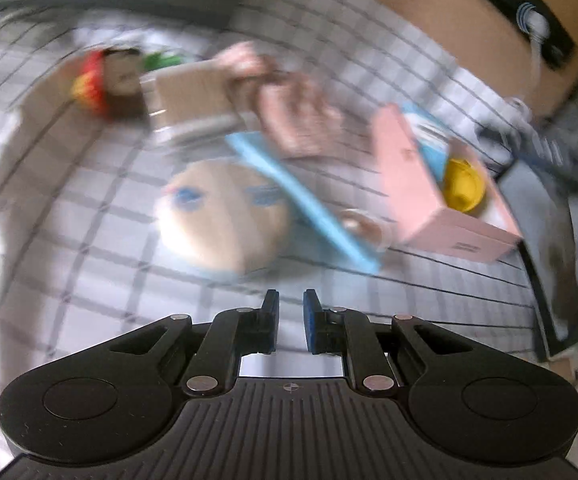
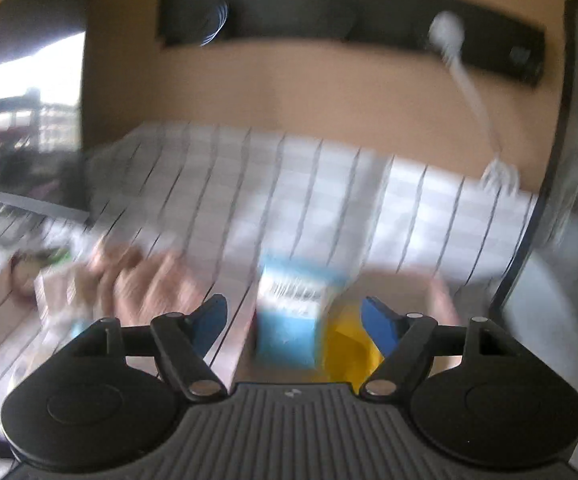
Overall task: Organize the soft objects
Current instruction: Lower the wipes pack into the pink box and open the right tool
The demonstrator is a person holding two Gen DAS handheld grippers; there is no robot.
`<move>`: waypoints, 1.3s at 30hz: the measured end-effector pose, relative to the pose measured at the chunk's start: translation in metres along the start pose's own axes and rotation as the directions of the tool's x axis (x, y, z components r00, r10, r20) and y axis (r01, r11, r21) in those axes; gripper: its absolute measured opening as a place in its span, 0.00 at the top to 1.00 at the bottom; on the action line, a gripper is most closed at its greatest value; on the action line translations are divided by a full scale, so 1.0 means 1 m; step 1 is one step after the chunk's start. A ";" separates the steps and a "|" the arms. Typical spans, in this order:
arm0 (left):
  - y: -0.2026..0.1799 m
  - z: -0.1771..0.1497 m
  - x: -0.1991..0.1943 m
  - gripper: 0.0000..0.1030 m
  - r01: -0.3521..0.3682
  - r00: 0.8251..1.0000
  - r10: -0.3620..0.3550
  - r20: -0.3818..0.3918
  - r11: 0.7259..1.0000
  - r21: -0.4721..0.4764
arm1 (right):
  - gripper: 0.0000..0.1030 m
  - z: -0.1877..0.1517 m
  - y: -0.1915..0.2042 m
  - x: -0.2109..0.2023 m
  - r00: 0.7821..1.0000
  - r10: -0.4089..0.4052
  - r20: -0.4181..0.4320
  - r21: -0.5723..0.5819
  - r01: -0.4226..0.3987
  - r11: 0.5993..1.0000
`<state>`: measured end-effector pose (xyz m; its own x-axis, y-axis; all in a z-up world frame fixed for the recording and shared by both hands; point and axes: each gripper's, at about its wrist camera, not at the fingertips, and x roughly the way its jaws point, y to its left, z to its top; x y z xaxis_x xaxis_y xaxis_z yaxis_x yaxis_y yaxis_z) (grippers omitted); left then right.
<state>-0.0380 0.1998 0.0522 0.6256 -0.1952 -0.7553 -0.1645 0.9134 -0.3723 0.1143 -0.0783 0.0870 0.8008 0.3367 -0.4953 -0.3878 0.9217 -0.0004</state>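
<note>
My left claw (image 1: 291, 320) has its blue pads drawn in to a narrow slot with nothing between them. It hangs above the checked bedcover (image 1: 89, 248). Just ahead lies the round beige plush head (image 1: 225, 216) with blue eyes, flat on the cover, a light blue board (image 1: 301, 196) touching its far edge. I judge it light and squashy: it will give under the pads, so I would bite deep into the bulging rim nearest me, not skim the smooth face, where the fabric could slip.

Beyond it sit a pinkish-brown plush (image 1: 301, 116), a tan box (image 1: 193, 100) and a red and brown toy (image 1: 109, 84), all blurred. To the right stands the pink box (image 1: 417, 184) holding a yellow soft thing (image 1: 463, 190).

My right claw (image 2: 293, 322) is spread wide and empty, poised over that pink box, with the blue carton (image 2: 289, 320) and the yellow piece right below.
</note>
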 end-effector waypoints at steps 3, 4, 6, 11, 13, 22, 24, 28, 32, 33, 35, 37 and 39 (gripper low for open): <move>0.016 -0.003 0.002 0.86 -0.038 0.999 0.037 -0.018 0.998 -0.043 | 0.27 -0.033 0.012 -0.005 0.996 0.042 -0.075 -0.013 -0.043 0.999; 0.018 -0.004 0.003 0.86 -0.044 0.999 0.043 -0.023 0.998 -0.048 | 0.27 -0.043 0.015 -0.007 0.993 0.060 -0.103 -0.007 -0.061 0.998; 0.017 -0.002 0.006 0.86 -0.041 0.999 0.039 -0.028 0.998 -0.046 | 0.27 -0.058 0.022 -0.012 0.987 0.089 -0.137 -0.014 -0.092 0.996; -0.001 0.008 0.014 0.86 -0.006 1.000 0.006 -0.025 1.000 -0.005 | 0.27 -0.074 0.033 -0.019 0.980 0.130 -0.152 -0.105 -0.147 0.983; -0.007 0.011 0.014 0.86 0.012 1.000 -0.012 -0.024 1.000 0.006 | 0.27 -0.070 0.034 -0.019 0.980 0.139 -0.144 -0.118 -0.156 0.981; -0.001 0.005 0.020 0.86 0.010 0.998 -0.011 -0.055 1.000 -0.028 | 0.27 -0.024 0.012 0.004 0.999 0.032 -0.034 -0.097 -0.035 0.995; 0.001 0.002 0.020 0.86 0.008 0.998 -0.010 -0.067 0.999 -0.033 | 0.27 -0.006 0.004 0.023 1.000 0.005 -0.022 -0.075 -0.007 0.997; 0.002 -0.001 0.016 0.86 0.010 0.997 -0.012 -0.082 1.000 -0.021 | 0.28 0.024 -0.007 0.072 0.999 -0.017 -0.042 -0.050 0.015 0.999; 0.011 -0.006 0.014 0.86 0.018 0.995 -0.022 -0.101 0.999 -0.043 | 0.59 0.032 -0.024 0.111 0.990 0.008 -0.142 0.013 -0.006 1.000; 0.014 -0.007 0.013 0.86 0.013 0.995 -0.018 -0.101 0.999 -0.052 | 0.60 0.032 -0.030 0.114 0.987 0.012 -0.158 0.038 -0.006 0.999; 0.019 -0.007 0.012 0.86 0.003 0.995 -0.009 -0.097 0.998 -0.068 | 0.63 0.032 -0.046 0.116 0.982 0.015 -0.188 0.086 0.001 0.996; 0.021 -0.006 0.014 0.86 -0.002 0.995 -0.006 -0.096 0.997 -0.083 | 0.69 0.031 -0.054 0.115 0.976 -0.003 -0.219 0.103 0.026 0.994; 0.020 -0.005 0.017 0.86 -0.002 0.996 -0.006 -0.094 0.997 -0.084 | 0.72 0.028 -0.055 0.114 0.967 -0.038 -0.254 0.084 0.061 0.995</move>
<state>-0.0349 0.2131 0.0293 0.5524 -0.2333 -0.8003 -0.2287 0.8808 -0.4146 0.2394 -0.0851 0.0547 0.6729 0.2419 -0.6991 -0.2986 0.9534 0.0425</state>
